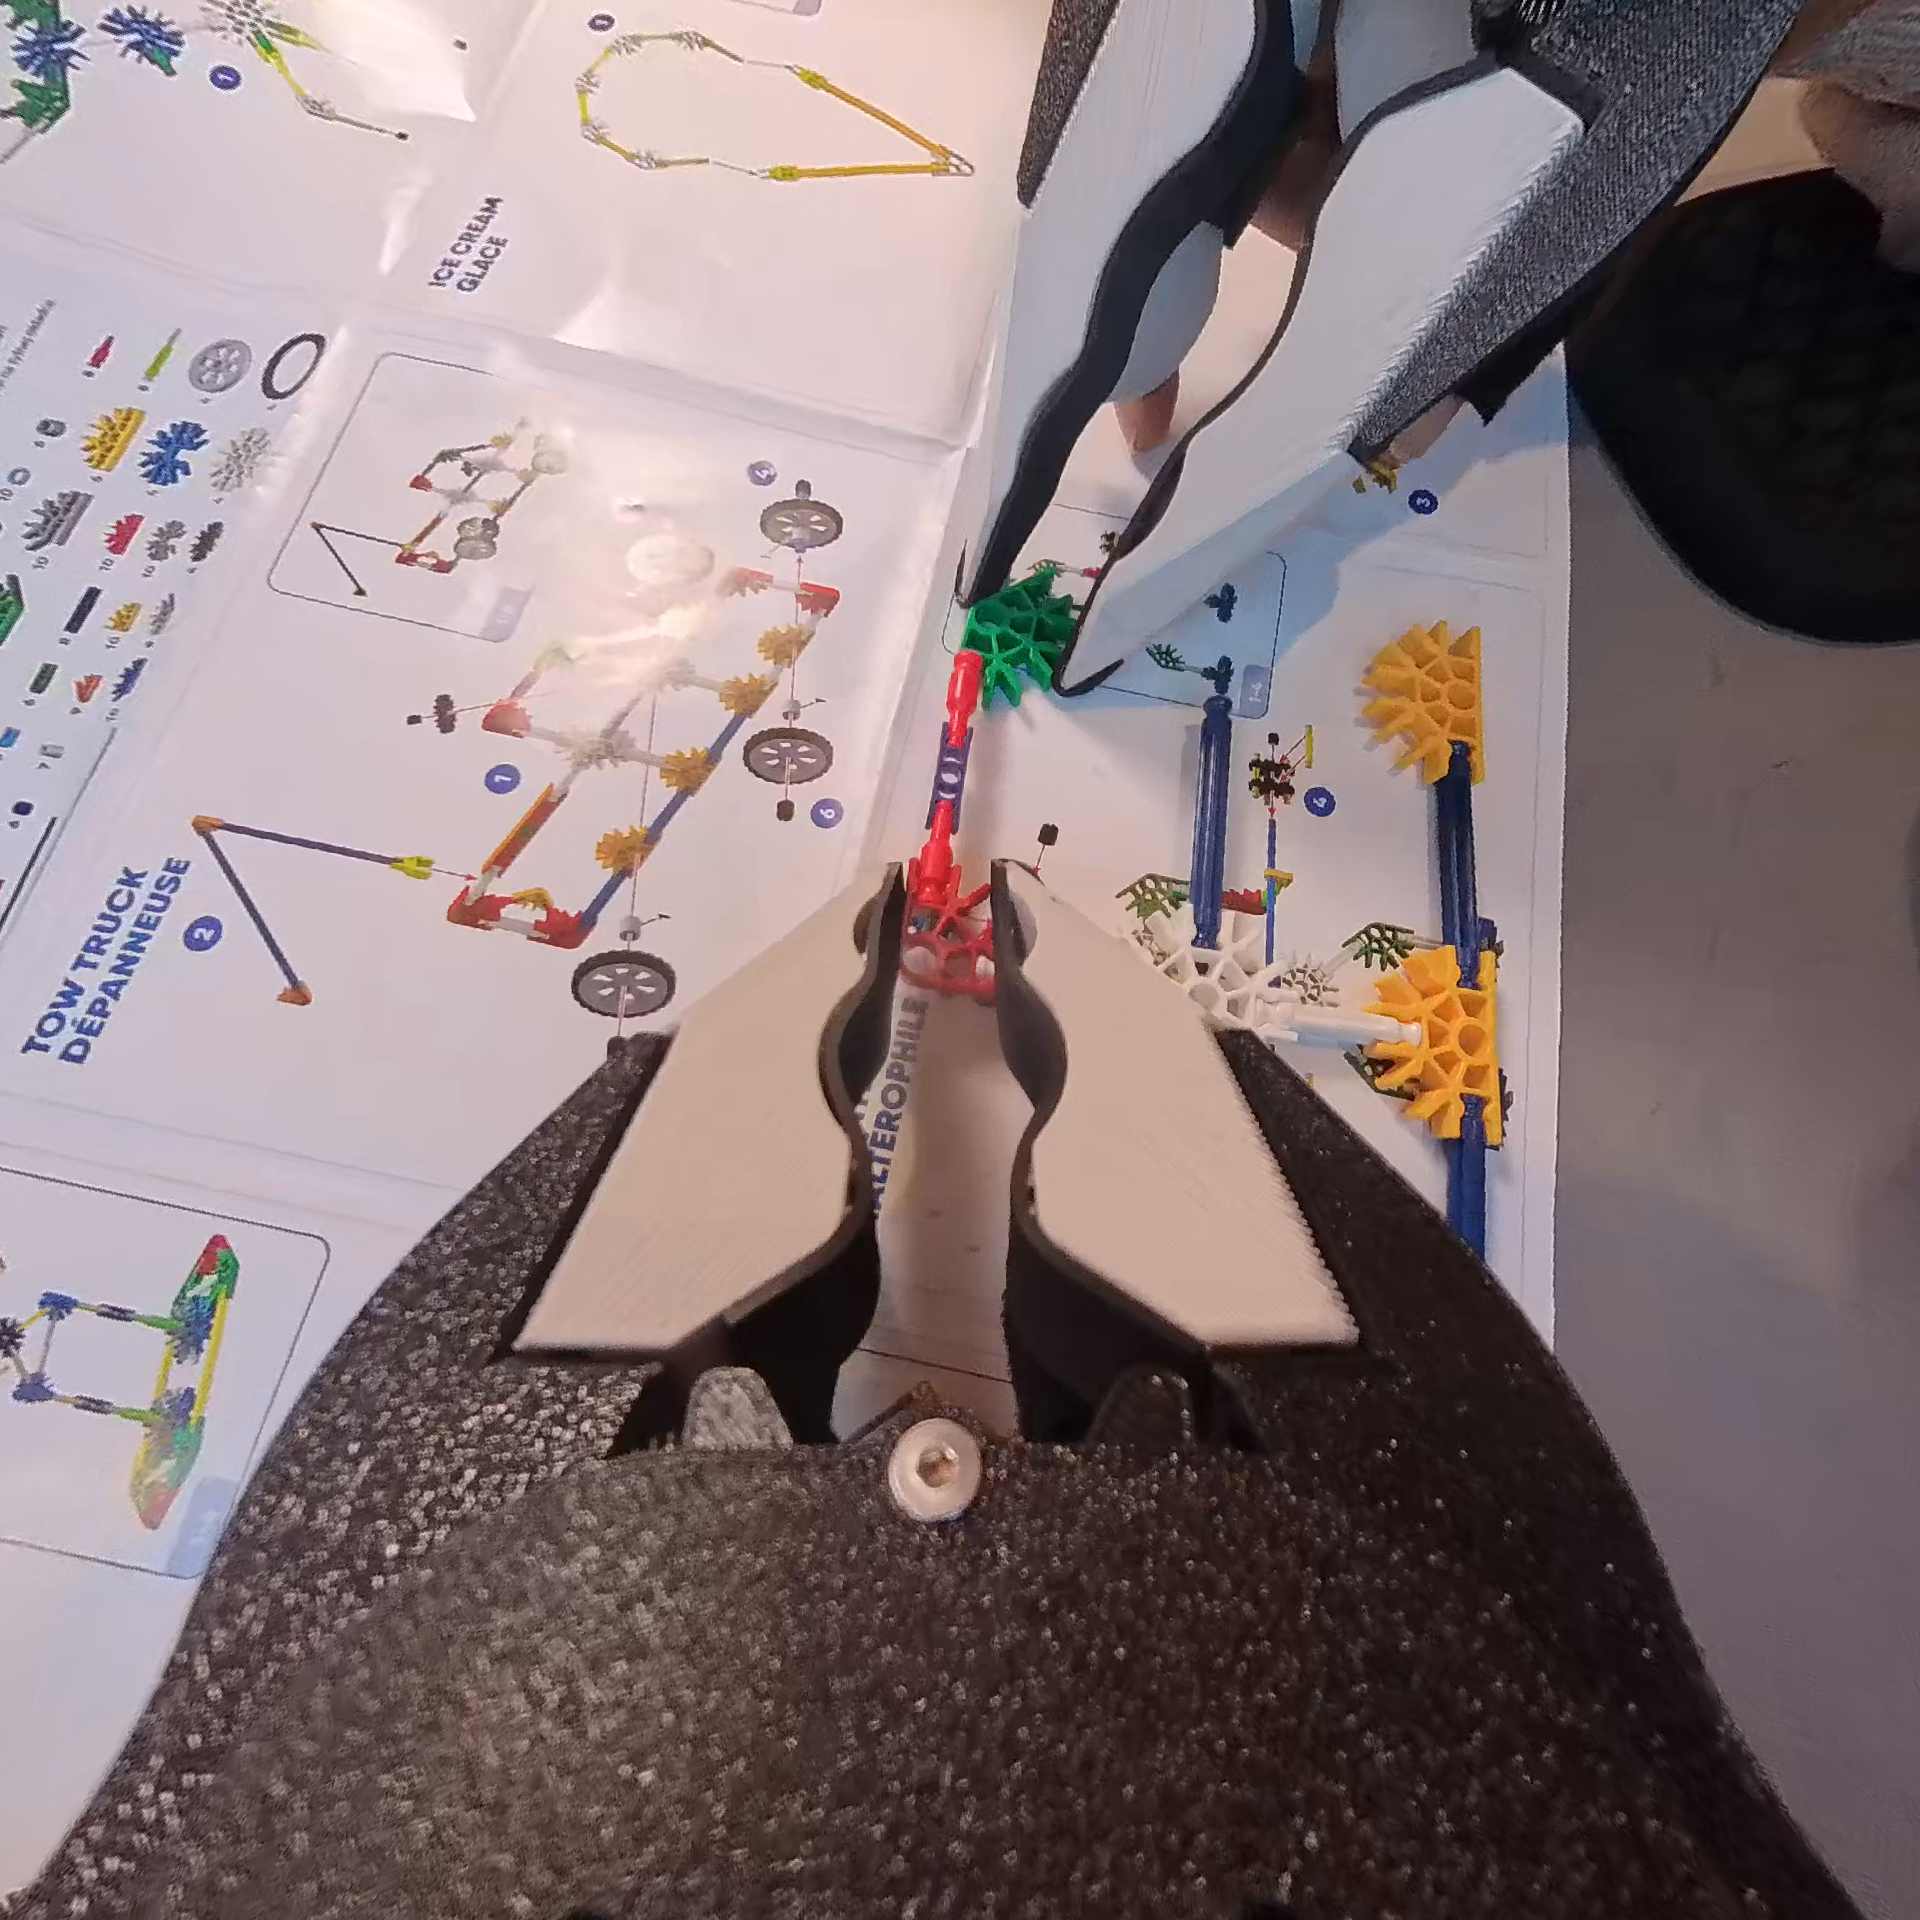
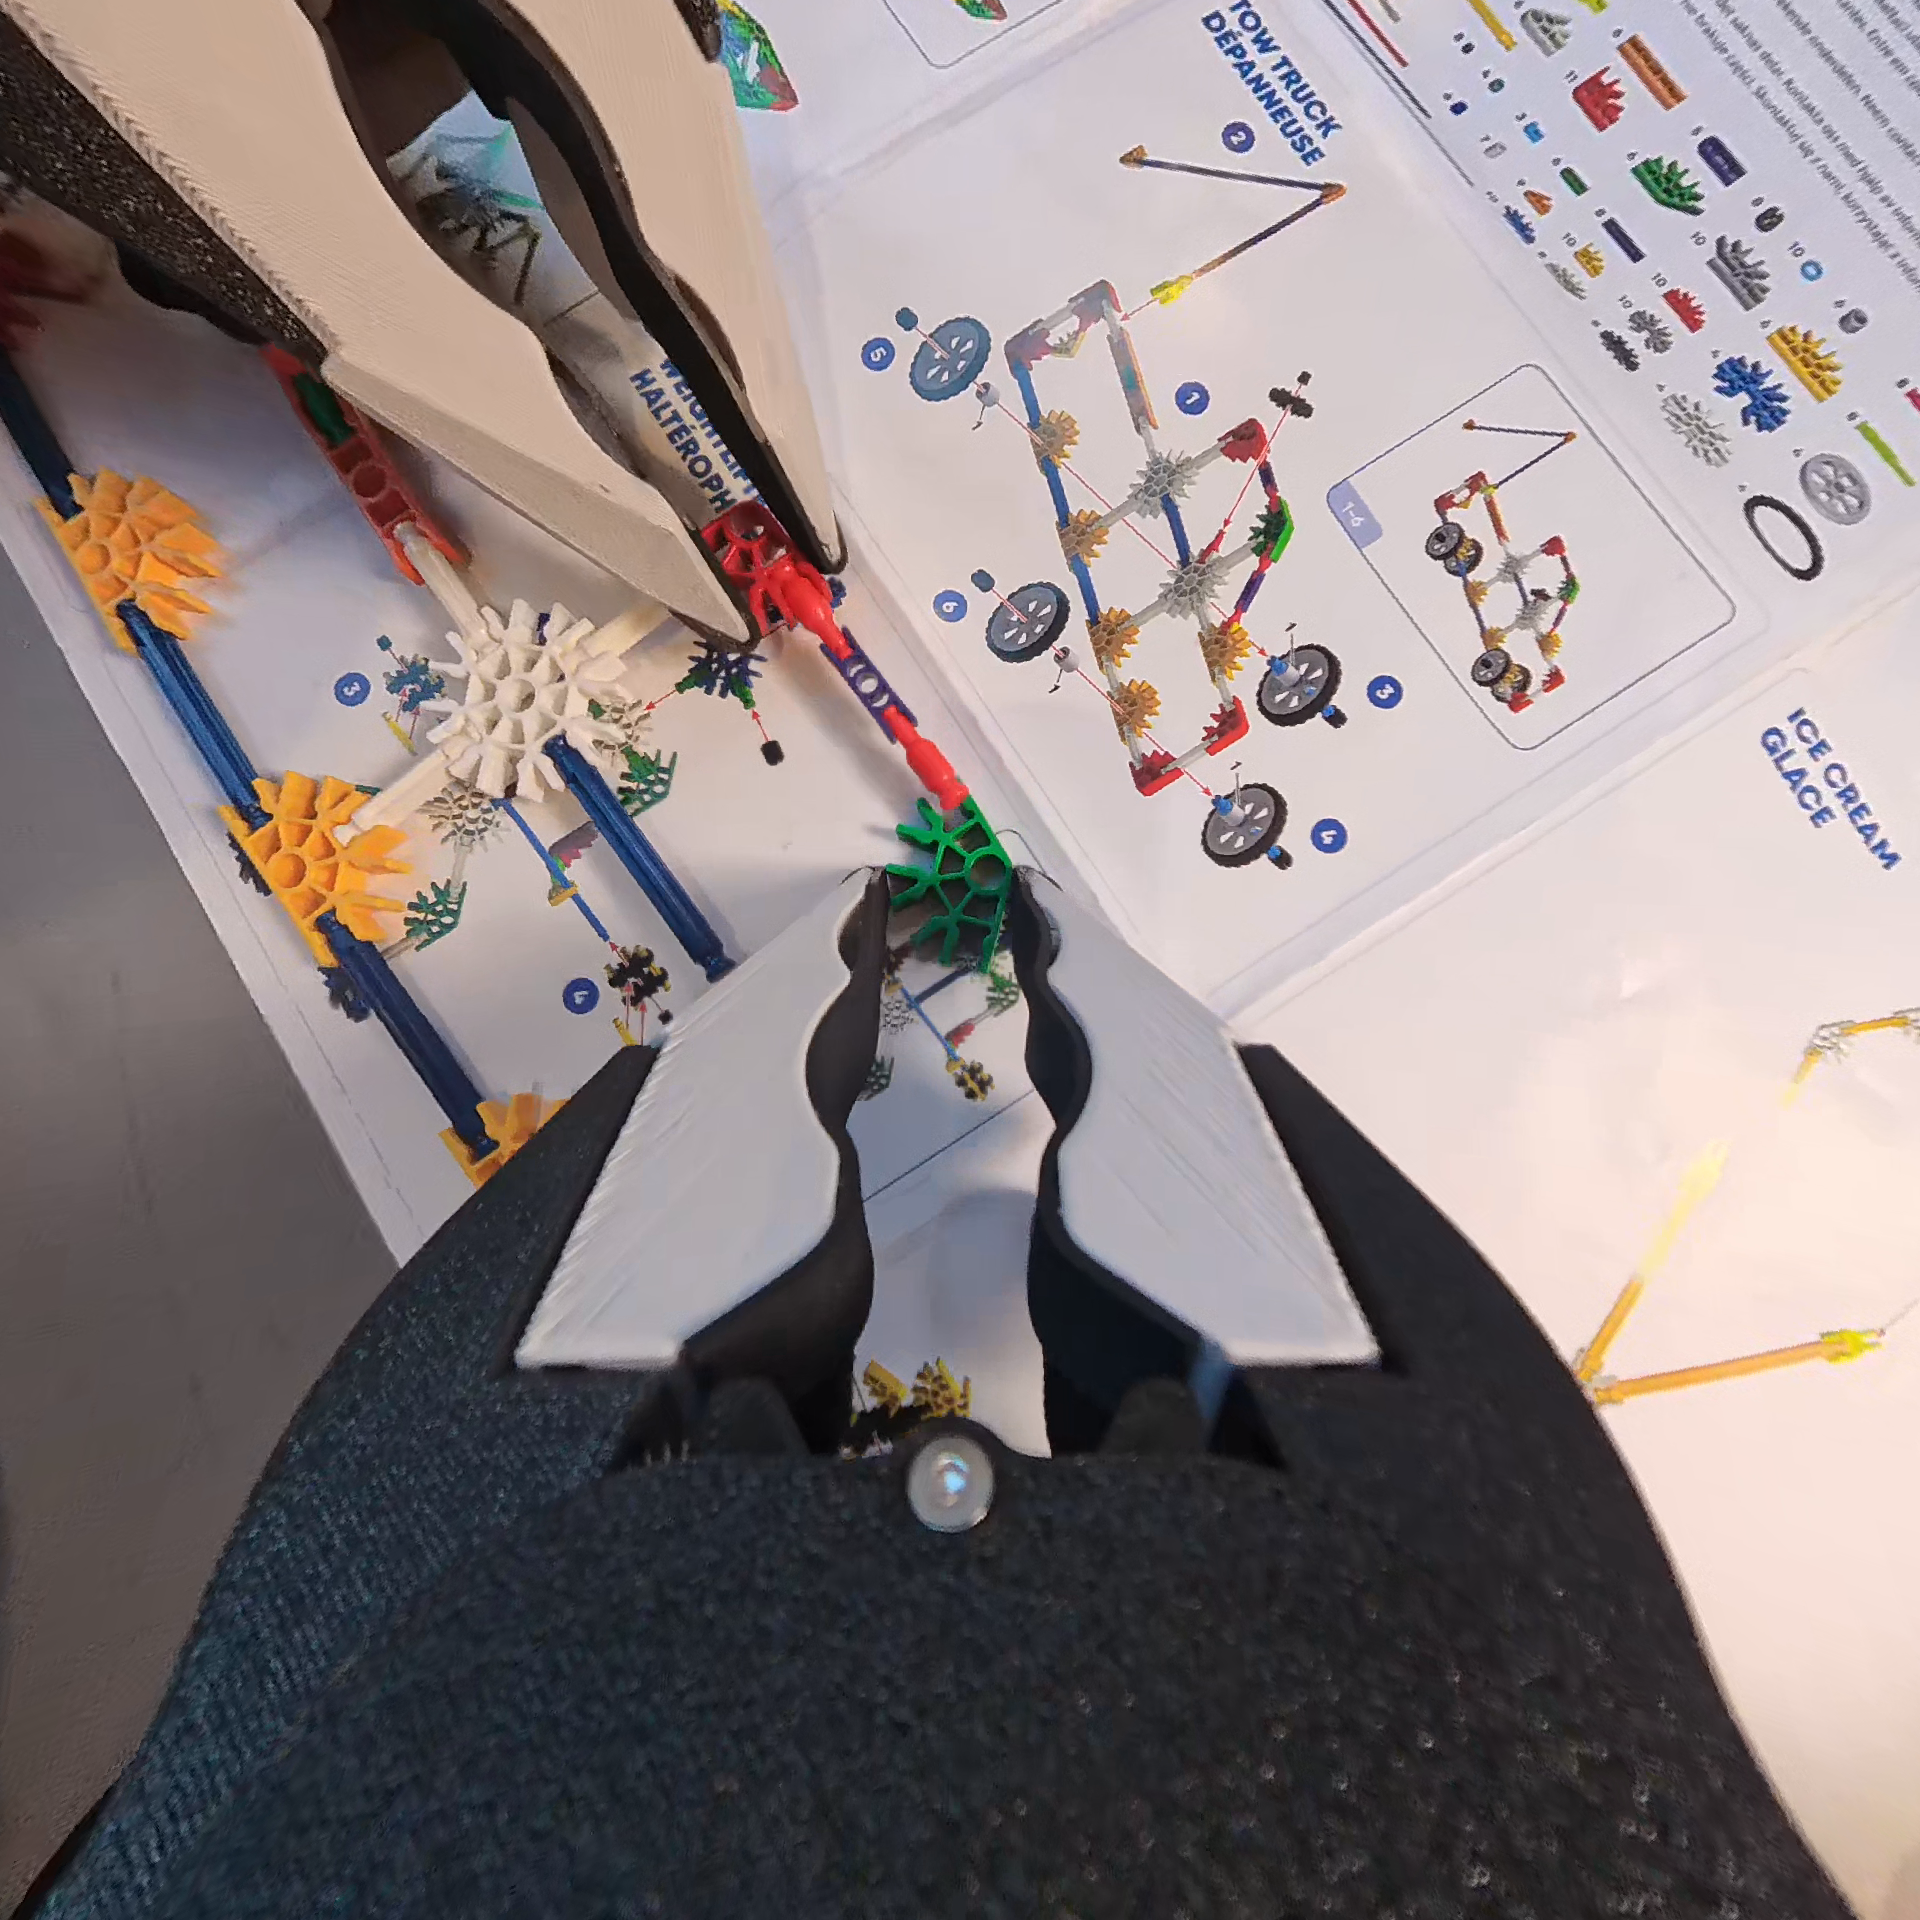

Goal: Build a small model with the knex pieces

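My left gripper [image 1: 943, 914] is shut on a red toy connector [image 1: 948, 943]. A short red rod [image 1: 954, 769] with a blue clip runs from it to a green connector [image 1: 1013, 636]. My right gripper [image 2: 948, 896] is shut on that green connector [image 2: 954, 871]. The two grippers face each other with the small red, blue and green piece stretched between them just above a printed instruction sheet [image 1: 644, 312]. In the right wrist view the left gripper [image 2: 774, 582] holds the red connector [image 2: 750, 556] at the top left.
A built frame of yellow connectors [image 1: 1429, 698], blue rods [image 1: 1210, 810] and a white hub [image 1: 1221, 961] lies on the sheet's right side; it also shows in the right wrist view [image 2: 520, 701]. A dark object [image 1: 1766, 416] sits off the sheet at upper right. Grey tabletop [image 1: 1745, 1039] borders the sheet. Spacing between my two grippers at the tips: around 6 cm.
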### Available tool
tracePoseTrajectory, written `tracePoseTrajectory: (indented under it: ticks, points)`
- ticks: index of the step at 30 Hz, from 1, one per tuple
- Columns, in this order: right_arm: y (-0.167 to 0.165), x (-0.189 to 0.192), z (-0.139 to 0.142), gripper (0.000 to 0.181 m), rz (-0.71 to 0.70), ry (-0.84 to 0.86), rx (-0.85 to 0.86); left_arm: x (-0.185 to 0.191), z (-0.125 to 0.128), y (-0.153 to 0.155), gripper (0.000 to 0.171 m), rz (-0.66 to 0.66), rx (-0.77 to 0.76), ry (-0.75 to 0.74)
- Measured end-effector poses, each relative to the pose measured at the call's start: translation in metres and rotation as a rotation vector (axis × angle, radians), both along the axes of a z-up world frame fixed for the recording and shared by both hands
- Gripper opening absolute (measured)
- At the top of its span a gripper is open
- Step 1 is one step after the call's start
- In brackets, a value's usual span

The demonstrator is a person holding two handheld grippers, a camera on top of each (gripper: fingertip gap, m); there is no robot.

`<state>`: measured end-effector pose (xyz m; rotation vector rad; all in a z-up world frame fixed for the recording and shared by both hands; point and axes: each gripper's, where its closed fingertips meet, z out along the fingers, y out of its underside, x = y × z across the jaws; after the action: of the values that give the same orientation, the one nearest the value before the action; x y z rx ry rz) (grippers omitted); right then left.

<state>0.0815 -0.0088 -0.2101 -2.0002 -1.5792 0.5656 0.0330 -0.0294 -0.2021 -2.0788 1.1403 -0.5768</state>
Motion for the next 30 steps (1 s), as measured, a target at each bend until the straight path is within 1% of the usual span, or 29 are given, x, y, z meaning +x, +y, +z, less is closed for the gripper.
tracePoseTrajectory:
  ticks: [8, 13, 14, 16, 18, 21, 24, 26, 30]
  points:
    - [-0.002, -0.001, 0.0, 0.023, 0.019, -0.002, 0.007, 0.001, -0.004, -0.002, 0.014, -0.027, 0.0, 0.031]
    - [-0.003, -0.001, 0.0, 0.023, 0.065, -0.008, 0.009, 0.001, -0.005, -0.002, 0.014, -0.072, 0.007, 0.064]
    - [-0.003, -0.001, 0.0, 0.024, 0.075, -0.012, 0.006, 0.001, -0.005, -0.002, 0.014, -0.084, 0.006, 0.073]
    - [-0.004, -0.001, 0.001, 0.03, 0.092, -0.014, -0.002, 0.001, -0.006, -0.002, 0.014, -0.108, 0.001, 0.089]
    - [-0.001, -0.002, 0.008, 0.03, 0.095, 0.01, 0.002, 0.002, -0.006, -0.001, 0.014, -0.121, 0.001, 0.095]
    - [-0.001, -0.008, 0.02, 0.016, 0.129, 0.053, 0.006, 0.003, -0.006, 0.0, 0.014, -0.128, 0.002, 0.093]
    - [0.002, -0.013, 0.019, 0.004, 0.167, 0.023, 0.016, 0.003, -0.006, 0.0, 0.014, -0.126, 0.006, 0.091]
    - [0.004, -0.015, 0.015, 0.0, 0.19, -0.009, 0.016, 0.003, -0.006, 0.0, 0.014, -0.124, 0.011, 0.095]
    - [0.002, -0.017, 0.008, 0.0, 0.239, -0.079, -0.005, 0.003, -0.007, 0.0, 0.014, -0.12, 0.014, 0.094]
